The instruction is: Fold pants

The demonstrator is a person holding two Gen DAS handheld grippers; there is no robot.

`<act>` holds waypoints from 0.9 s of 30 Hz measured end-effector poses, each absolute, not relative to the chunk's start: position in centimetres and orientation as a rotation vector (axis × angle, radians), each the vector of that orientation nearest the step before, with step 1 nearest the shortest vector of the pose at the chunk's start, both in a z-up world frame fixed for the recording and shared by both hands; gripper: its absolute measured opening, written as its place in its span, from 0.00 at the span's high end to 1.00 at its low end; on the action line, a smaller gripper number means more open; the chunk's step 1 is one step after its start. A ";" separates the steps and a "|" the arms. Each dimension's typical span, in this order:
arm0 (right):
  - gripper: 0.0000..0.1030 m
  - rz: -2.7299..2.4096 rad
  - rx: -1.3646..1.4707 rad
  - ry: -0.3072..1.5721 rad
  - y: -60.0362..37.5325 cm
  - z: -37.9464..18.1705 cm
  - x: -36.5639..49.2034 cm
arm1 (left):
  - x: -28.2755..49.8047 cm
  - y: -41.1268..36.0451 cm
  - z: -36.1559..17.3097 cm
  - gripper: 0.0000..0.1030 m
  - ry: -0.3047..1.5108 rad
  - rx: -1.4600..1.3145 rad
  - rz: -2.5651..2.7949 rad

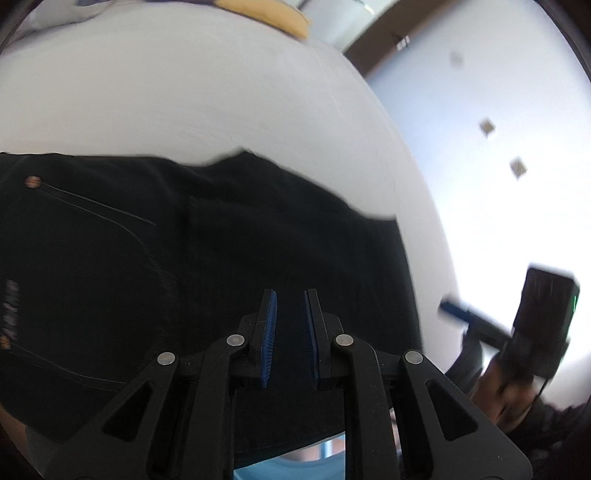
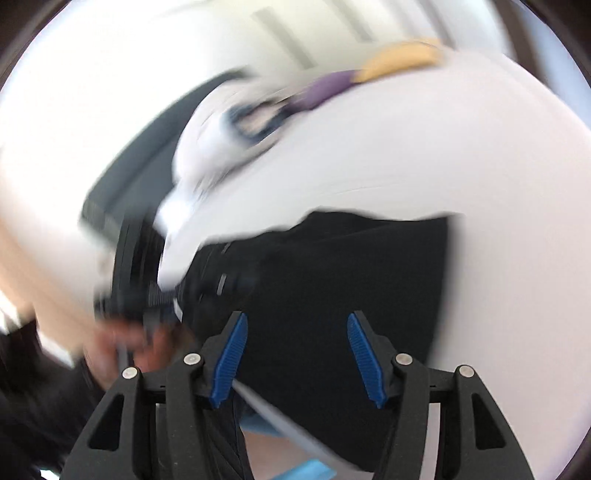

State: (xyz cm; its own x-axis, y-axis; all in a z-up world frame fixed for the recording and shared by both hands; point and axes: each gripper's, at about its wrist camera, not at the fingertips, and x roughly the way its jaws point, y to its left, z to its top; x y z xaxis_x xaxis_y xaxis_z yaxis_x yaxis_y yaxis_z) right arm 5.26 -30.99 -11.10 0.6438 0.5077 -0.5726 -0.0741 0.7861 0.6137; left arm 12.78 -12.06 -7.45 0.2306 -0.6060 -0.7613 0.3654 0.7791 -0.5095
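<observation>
Black pants (image 1: 184,266) lie folded on a white table (image 1: 184,92), waistband rivet at the left. My left gripper (image 1: 290,295) hovers above the pants with its blue pads a small gap apart and nothing between them. In the blurred right wrist view the pants (image 2: 351,277) lie on the table (image 2: 443,147). My right gripper (image 2: 297,319) is open wide above their near edge and is empty. The right gripper also shows in the left wrist view (image 1: 491,325), off the table's right edge. The left gripper shows as a blur at the left of the right wrist view (image 2: 140,280).
A pile of other clothes, yellow (image 1: 266,14) and purple (image 2: 325,88), sits at the table's far edge. The floor (image 1: 480,110) lies beyond the table's right edge. A light blue cloth (image 2: 306,470) shows below the near edge.
</observation>
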 end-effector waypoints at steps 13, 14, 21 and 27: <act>0.41 0.557 0.990 0.855 -38.5 -17.9 13.7 | 10.2 -14.0 -10.7 0.86 1.231 -0.240 -0.645; 0.41 0.564 1.004 0.885 -38.3 -18.9 14.3 | 10.0 -13.9 -10.7 0.86 1.230 -0.245 -0.643; 0.50 0.603 1.013 0.939 -36.3 -20.8 11.5 | 10.1 -13.2 -10.4 0.86 1.226 -0.269 -0.638; 0.50 0.702 0.944 1.015 -31.6 -21.3 6.6 | 9.5 -13.1 -10.7 0.86 1.219 -0.257 -0.627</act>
State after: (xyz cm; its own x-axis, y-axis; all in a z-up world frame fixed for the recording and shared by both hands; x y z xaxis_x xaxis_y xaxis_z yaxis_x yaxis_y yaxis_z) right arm 6.61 -31.64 -21.35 0.3804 0.8417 -0.3832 -0.0613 0.4364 0.8977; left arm 9.46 -13.10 -10.66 0.2030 -0.5751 -0.7925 0.3099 0.8055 -0.5052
